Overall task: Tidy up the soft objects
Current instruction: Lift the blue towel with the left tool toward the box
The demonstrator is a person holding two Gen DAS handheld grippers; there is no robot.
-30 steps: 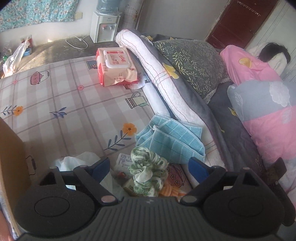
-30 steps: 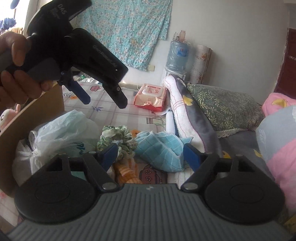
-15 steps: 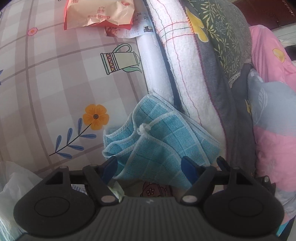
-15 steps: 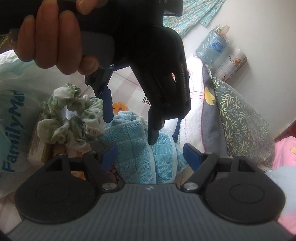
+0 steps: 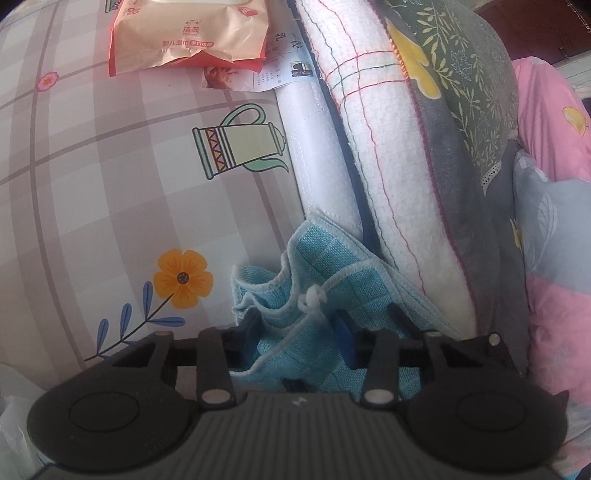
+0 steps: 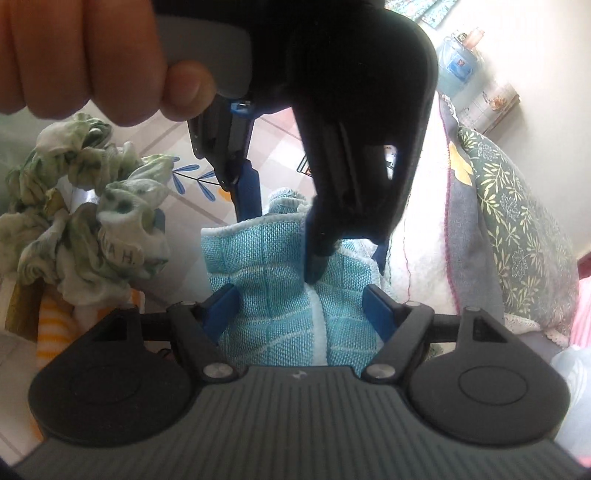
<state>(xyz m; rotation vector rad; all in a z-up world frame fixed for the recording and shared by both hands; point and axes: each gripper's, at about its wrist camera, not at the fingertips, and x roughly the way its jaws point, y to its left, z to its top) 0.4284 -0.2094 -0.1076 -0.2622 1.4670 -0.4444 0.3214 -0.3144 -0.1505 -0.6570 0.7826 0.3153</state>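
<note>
A plaid bedsheet (image 5: 110,192) printed with flowers and jugs is seen, a rolled white blanket (image 5: 388,166) at its right. Beside that roll a crumpled blue checked cloth (image 5: 314,295) lies. The left gripper (image 5: 295,328) is closing, pinching its folds; the right gripper (image 6: 301,306) is closing around it, pads apart.

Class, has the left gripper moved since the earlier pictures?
Yes. The left gripper has come down toward the blue cloth, away from the wipes packet.

Both tongs: matte black ribbed housings, round side discs, silver pivot screws, blue finger pads (image 6: 380,310). Grey trigger under bare hand (image 6: 92,55).
</note>
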